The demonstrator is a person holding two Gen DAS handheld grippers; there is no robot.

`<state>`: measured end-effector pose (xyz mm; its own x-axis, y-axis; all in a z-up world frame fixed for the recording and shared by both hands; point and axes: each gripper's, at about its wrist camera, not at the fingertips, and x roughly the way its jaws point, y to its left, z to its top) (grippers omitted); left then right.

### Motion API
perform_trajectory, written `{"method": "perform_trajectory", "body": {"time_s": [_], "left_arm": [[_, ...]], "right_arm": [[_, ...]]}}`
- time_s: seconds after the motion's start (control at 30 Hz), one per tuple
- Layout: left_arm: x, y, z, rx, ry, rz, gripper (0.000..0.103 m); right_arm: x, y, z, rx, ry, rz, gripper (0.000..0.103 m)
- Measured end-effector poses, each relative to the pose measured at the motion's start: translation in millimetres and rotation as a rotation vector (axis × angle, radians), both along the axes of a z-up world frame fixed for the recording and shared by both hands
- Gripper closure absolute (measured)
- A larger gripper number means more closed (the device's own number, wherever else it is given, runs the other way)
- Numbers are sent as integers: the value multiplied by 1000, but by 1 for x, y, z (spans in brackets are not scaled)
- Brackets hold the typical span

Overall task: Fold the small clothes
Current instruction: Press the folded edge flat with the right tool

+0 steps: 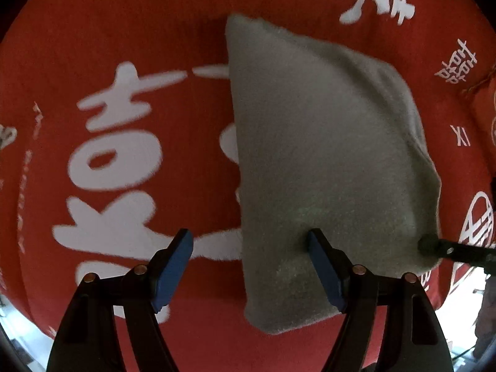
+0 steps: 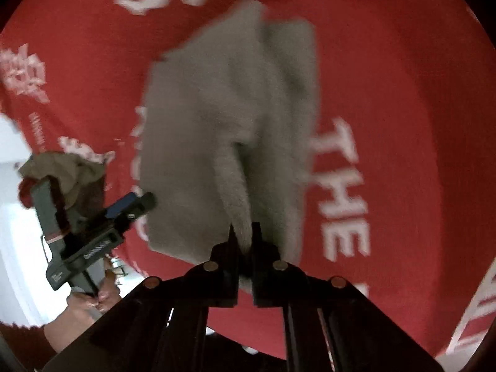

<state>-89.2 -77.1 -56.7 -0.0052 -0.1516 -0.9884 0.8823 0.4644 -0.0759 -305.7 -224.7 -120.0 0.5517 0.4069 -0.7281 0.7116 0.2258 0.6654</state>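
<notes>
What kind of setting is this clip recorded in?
Probably a home folding spot: a red cloth with white printed characters covers the surface, a small grey fleecy garment lies on it, and a crumpled pile of other clothes waits at the edge.

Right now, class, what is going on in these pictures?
A person is folding a small grey cloth on a red cover with white lettering, holding a claw tool in each hand. The right claw is shut on a pinched fold at the cloth's edge. The left claw is open above the cloth's other side, one finger over the cloth, one over the cover, gripping nothing.
</notes>
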Motion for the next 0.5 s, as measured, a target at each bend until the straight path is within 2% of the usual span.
{"method": "perform_trajectory", "body": {"time_s": [0.07,0.1,0.17,0.23,0.3,0.33,0.37,0.4,0.5], "left_arm": [[-2,0,-4,2,-2,-2,26],[-3,-1,-4,-4,-10,-7,21],[-3,-1,-7,10,-16,-11,14],[0,0,-9,8,7,-6,14],[4,2,-9,-3,29,4,14],[7,2,-10,-6,39,7,14],[9,3,-11,-7,49,9,14],[10,3,-11,-7,54,8,14],[13,4,-5,-25,48,-1,14]], "right_arm": [[-10,6,-14,21,-5,-28,98],[-12,6,-14,22,-17,-46,98],[-13,7,-9,11,-19,-55,97],[-15,7,-1,-10,0,-63,92],[-4,7,20,-83,13,-65,86],[0,1,32,-132,8,-70,70],[4,-8,43,-177,-13,-83,46],[9,-18,47,-200,-27,-97,37],[31,-53,39,-212,-38,-143,35]]}}
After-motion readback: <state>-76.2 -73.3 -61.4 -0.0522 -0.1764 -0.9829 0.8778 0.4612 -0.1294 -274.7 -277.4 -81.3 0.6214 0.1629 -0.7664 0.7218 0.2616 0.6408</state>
